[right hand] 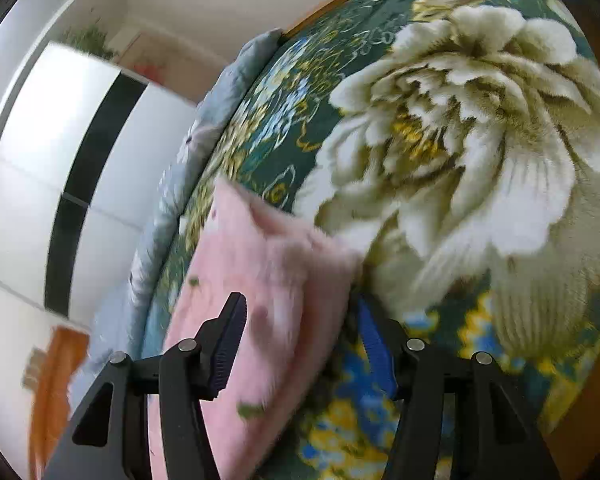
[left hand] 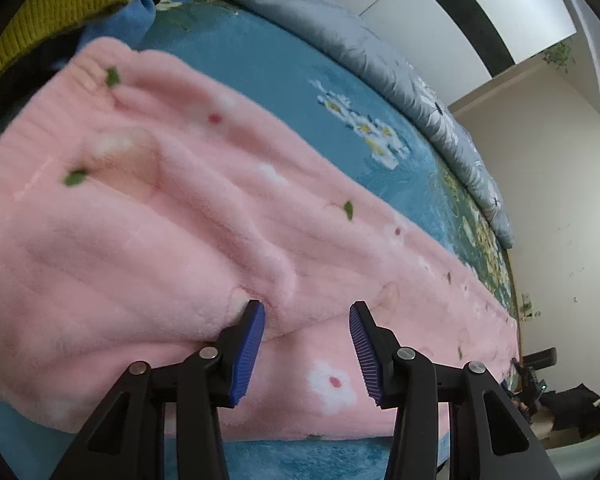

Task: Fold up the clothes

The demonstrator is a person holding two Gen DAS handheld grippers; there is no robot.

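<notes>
Both claws, left (left hand: 307, 354) and right (right hand: 300, 344), gape over pink fleece (left hand: 160, 220) on a floral bedspread (right hand: 480, 140).

We find no text, label, brand, number or sign that can be read in either view. The pink fleece garment (left hand: 172, 216) carries only small flower and leaf motifs, and the floral blanket (right hand: 480, 132) on the bed shows only flowers and scrollwork, no lettering.
</notes>
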